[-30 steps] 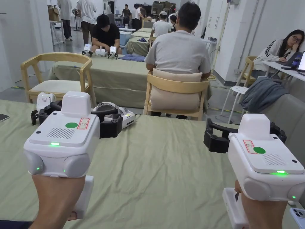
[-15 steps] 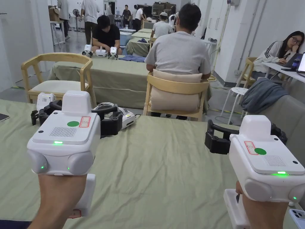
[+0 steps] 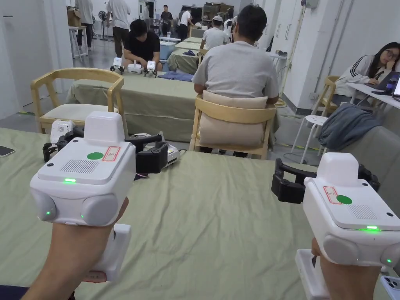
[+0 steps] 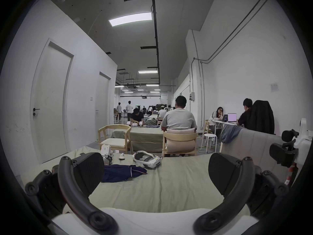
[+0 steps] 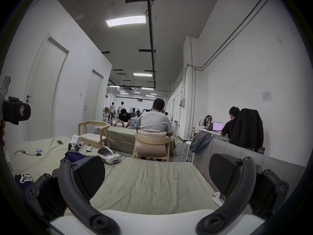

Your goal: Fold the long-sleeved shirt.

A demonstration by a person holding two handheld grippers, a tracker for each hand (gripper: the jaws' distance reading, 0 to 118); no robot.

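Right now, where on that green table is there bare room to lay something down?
The wide green stretch of table between the left gripper and right gripper is bare. The far left edge is crowded: dark shirt, white headset, spare gripper.

A table covered in a pale green cloth (image 3: 218, 218) fills the foreground. At its far edge lies a white headset (image 4: 147, 159), with a small white device (image 4: 106, 151) to its left. A phone (image 3: 5, 150) rests at the table's left edge. Beyond stand two wooden chairs: an empty one (image 3: 76, 97) on the left, and a cushioned one (image 3: 232, 125) where a person in a grey shirt (image 3: 236, 66) sits facing away.
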